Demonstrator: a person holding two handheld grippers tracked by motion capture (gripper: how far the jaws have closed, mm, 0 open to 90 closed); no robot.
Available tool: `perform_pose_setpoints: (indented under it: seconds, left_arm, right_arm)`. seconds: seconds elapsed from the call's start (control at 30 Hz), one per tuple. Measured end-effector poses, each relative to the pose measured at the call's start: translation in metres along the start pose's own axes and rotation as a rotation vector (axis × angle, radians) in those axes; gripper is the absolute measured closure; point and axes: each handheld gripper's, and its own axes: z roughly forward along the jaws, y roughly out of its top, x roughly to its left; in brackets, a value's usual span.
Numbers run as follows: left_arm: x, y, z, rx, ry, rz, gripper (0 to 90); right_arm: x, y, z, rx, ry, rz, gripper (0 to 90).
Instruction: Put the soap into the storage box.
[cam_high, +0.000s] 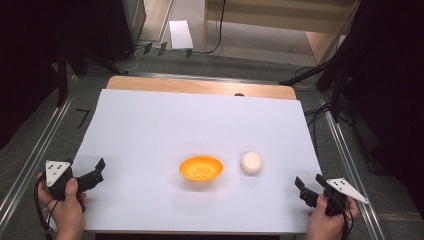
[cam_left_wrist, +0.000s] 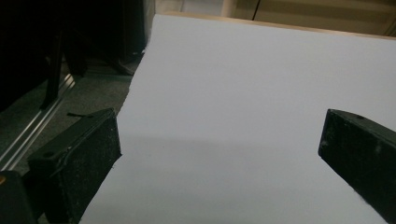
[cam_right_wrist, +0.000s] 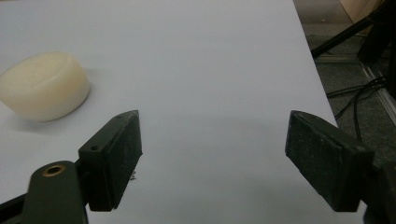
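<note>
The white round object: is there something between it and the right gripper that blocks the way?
Nothing visible blocks it. In the high view, only bare white sheet lies between the right gripper, whose jaws stand open, and the white round object. The orange bowl sits on the object's far side, away from that gripper.

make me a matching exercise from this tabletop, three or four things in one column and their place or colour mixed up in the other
Things:
1. bowl
2. pale round object
3. left gripper
4. right gripper

Descriptions:
a. cream-white, just right of the bowl
b. near right corner of the sheet, open
c. orange, middle of the white sheet
d. near left edge of the sheet, open

Pairs: 1-c, 2-a, 3-d, 4-b
</note>
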Motion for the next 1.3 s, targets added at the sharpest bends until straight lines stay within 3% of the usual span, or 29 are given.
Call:
perform_pose_setpoints:
  seconds: [0.1, 0.2, 0.3, 0.47, 0.53, 0.6, 0.63, 0.67, 0.7, 0.77, 0.8, 0.97, 1.07, 1.3]
  left_arm:
    - [-0.001, 0.0, 0.0, -0.007, 0.011, 0.003, 0.0]
    - [-0.006, 0.0, 0.0, 0.001, 0.041, 0.042, 0.0]
    - [-0.009, 0.0, 0.001, 0.011, 0.05, 0.074, 0.0]
    - [-0.012, 0.001, 0.004, 0.037, 0.092, 0.079, 0.1]
    - [-0.013, 0.001, 0.004, 0.035, 0.112, 0.089, 6.1]
    - [-0.014, 0.0, 0.004, 0.033, 0.084, 0.105, 6.4]
    - [-0.014, 0.0, 0.003, 0.028, 0.059, 0.113, 3.9]
    - [-0.014, 0.0, 0.002, 0.019, 0.059, 0.123, 0.7]
    - [-0.016, -0.001, 0.002, 0.015, 0.081, 0.125, 4.3]
    - [-0.02, -0.001, 0.003, 0.019, 0.177, 0.125, 11.5]
    - [-0.02, -0.001, 0.004, 0.025, 0.191, 0.118, 13.9]
    - [-0.02, -0.001, 0.005, 0.031, 0.194, 0.119, 14.0]
    - [-0.02, -0.001, 0.004, 0.028, 0.17, 0.124, 14.1]
    - [-0.018, -0.001, 0.002, 0.019, 0.151, 0.107, 14.3]
  right_arm:
    - [-0.003, 0.0, 0.0, 0.042, 0.02, 0.024, 14.1]
    - [-0.003, 0.002, -0.001, 0.058, 0.055, 0.017, 13.7]
    - [-0.003, 0.006, -0.001, 0.084, 0.115, -0.007, 13.4]
    - [0.002, 0.016, 0.0, 0.155, 0.105, -0.084, 12.6]
    - [0.004, 0.02, 0.001, 0.175, 0.122, -0.092, 12.2]
    - [0.005, 0.024, 0.003, 0.19, 0.135, -0.095, 11.8]
    - [0.006, 0.026, 0.004, 0.194, 0.145, -0.1, 11.7]
    - [0.008, 0.027, 0.005, 0.205, 0.152, -0.107, 11.4]
    - [0.009, 0.029, 0.007, 0.211, 0.155, -0.112, 11.4]
    - [0.012, 0.032, 0.009, 0.222, 0.169, -0.125, 11.4]
    - [0.014, 0.034, 0.01, 0.234, 0.174, -0.136, 11.4]
    - [0.023, 0.045, 0.016, 0.294, 0.19, -0.207, 11.4]
    - [0.028, 0.049, 0.02, 0.326, 0.189, -0.236, 11.4]
    - [0.034, 0.053, 0.025, 0.353, 0.2, -0.262, 11.4]
